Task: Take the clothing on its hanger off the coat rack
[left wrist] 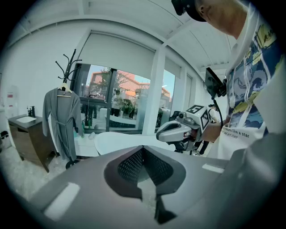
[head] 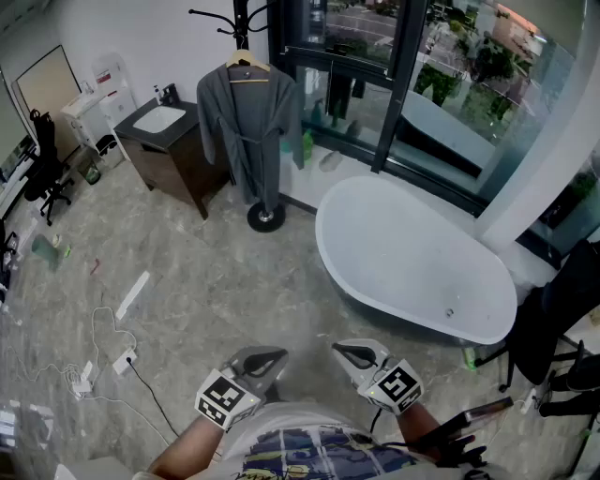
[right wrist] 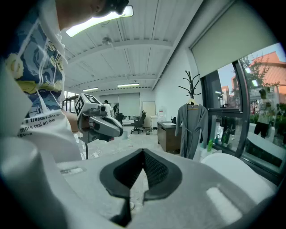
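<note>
A grey robe (head: 246, 127) hangs on a wooden hanger (head: 247, 64) from the black coat rack (head: 240, 19) at the far side of the room. Both grippers are held low near the person's body, far from the rack. My left gripper (head: 277, 355) is shut with nothing between its jaws. My right gripper (head: 338, 351) is likewise shut and empty. In the left gripper view the robe (left wrist: 60, 123) hangs at the left and the right gripper (left wrist: 176, 130) shows at the right. The right gripper view has the robe (right wrist: 191, 127) right of centre and the left gripper (right wrist: 102, 126) at the left.
A white bathtub (head: 412, 267) stands to the right of the rack, by the large window. A dark vanity cabinet with a sink (head: 173, 150) is left of the rack. Cables and a power strip (head: 103, 361) lie on the floor at the left. A black chair (head: 553, 319) is at the right.
</note>
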Demonstrator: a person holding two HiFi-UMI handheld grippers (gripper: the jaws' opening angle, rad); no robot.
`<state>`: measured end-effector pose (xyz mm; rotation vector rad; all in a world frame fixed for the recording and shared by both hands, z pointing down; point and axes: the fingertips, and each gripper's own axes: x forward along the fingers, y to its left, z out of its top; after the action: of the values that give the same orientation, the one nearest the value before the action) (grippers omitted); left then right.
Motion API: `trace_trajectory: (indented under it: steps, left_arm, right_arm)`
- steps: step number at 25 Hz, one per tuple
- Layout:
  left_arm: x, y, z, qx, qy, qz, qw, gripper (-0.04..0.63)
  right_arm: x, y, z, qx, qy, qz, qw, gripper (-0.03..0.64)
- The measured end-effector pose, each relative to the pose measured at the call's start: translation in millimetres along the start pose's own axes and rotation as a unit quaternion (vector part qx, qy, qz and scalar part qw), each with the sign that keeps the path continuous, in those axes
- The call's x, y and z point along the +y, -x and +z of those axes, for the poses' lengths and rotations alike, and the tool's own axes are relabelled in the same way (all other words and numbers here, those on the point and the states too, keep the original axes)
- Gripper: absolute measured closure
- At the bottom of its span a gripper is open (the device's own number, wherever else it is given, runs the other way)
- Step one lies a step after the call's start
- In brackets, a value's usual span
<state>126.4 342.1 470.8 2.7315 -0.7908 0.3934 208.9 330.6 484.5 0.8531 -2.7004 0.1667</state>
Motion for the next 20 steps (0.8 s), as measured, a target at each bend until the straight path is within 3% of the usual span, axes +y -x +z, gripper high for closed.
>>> trace_trajectory:
  steps: [18,20]
  left_arm:
    - [12.6,-17.0,8.8,0.01,-0.001,-0.007,0.9999,0.594]
    - [16.9,-15.9,10.9,0.008,0.003,-0.003,1.0,0.594]
  right_arm:
    - [-20.3,0.3,-6.6,0.021,-0.033,0.003,0.999,0.614]
    - [-23.5,-4.7,-6.1,0.02,-0.039,0.01,0.999,0.577]
